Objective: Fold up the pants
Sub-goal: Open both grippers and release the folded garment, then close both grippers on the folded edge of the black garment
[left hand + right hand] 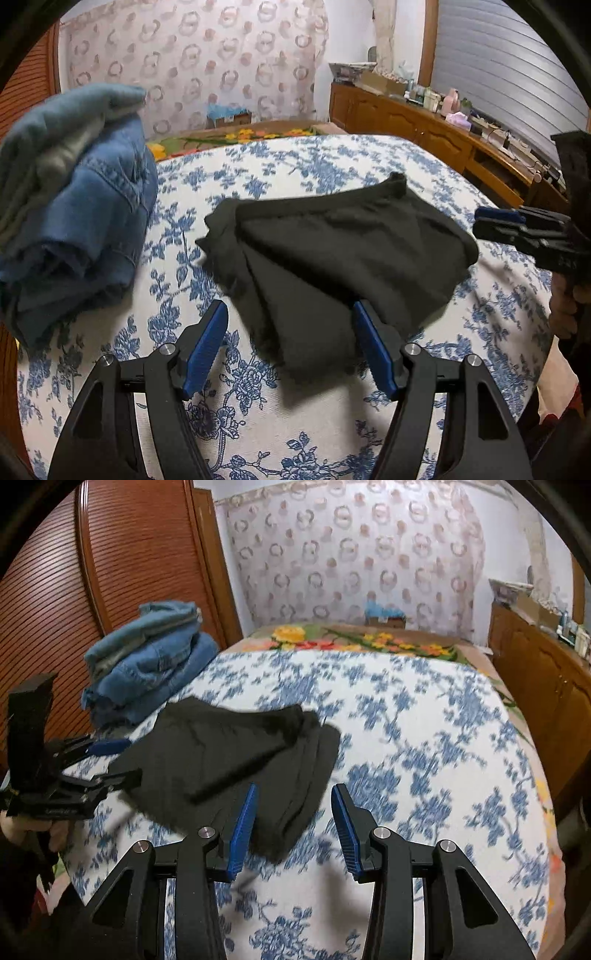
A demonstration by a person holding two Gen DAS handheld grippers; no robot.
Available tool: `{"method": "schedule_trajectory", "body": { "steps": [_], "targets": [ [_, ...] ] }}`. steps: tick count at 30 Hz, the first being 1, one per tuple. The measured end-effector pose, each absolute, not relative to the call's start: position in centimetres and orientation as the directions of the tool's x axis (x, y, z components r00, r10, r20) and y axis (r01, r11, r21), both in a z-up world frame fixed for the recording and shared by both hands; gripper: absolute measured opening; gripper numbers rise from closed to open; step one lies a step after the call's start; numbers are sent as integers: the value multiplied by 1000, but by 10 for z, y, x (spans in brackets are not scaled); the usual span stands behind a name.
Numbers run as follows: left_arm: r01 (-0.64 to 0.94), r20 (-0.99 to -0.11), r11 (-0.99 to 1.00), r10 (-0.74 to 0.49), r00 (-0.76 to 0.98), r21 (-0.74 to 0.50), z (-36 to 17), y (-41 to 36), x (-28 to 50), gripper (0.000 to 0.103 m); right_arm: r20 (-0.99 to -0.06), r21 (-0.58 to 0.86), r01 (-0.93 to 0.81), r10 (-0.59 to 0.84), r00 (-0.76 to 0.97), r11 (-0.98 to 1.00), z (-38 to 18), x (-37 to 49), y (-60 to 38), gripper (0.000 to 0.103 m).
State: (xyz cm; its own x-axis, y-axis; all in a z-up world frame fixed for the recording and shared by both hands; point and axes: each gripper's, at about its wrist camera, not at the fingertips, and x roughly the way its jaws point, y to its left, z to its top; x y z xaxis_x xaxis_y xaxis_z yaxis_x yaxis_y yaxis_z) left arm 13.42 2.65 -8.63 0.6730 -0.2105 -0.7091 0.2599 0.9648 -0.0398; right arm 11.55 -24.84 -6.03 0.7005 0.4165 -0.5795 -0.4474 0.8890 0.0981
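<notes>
Nearest, the left claw point(288, 345) and right claw point(291, 827) both stand apart, holding nothing. Between them on the bed point(424, 738) lie the black pants point(332, 251), folded, limp and light; likely best pinched at a layered edge. Farther off sit stacked jeans point(147, 657).

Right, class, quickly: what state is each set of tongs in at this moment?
Left tongs: open, holding nothing; black pants lie on the bed between the fingers.
Right tongs: open, holding nothing.
</notes>
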Motion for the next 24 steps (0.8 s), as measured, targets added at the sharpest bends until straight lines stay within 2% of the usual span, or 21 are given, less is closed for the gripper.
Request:
{"method": "schedule_trajectory", "body": {
  "steps": [12, 14, 15, 16, 20, 24],
  "targets": [
    [248, -735, 967, -206, 646, -53, -94, 29, 138, 71, -677, 75, -491, 406, 614, 868, -79, 128, -239, 30],
    [249, -736, 967, -207, 645, -54, -94, 29, 138, 71, -678, 81, -494, 411, 609, 865, -78, 131, -240, 23],
    [248, -736, 967, -206, 645, -54, -94, 29, 138, 71, -679, 79, -497, 411, 609, 864, -78, 132, -241, 11],
    [249, -736, 967, -206, 645, -52, -94, 29, 138, 71, -679, 68, -501, 408, 610, 863, -78, 132, -241, 8],
    [249, -739, 967, -205, 641, -52, -95, 29, 139, 71, -644, -14, -459, 343, 684, 889, -68, 124, -253, 6],
    [250, -741, 967, -206, 639, -53, -95, 29, 139, 71, -646, 16, -452, 354, 676, 892, -69, 122, -263, 6]
  ]
}}
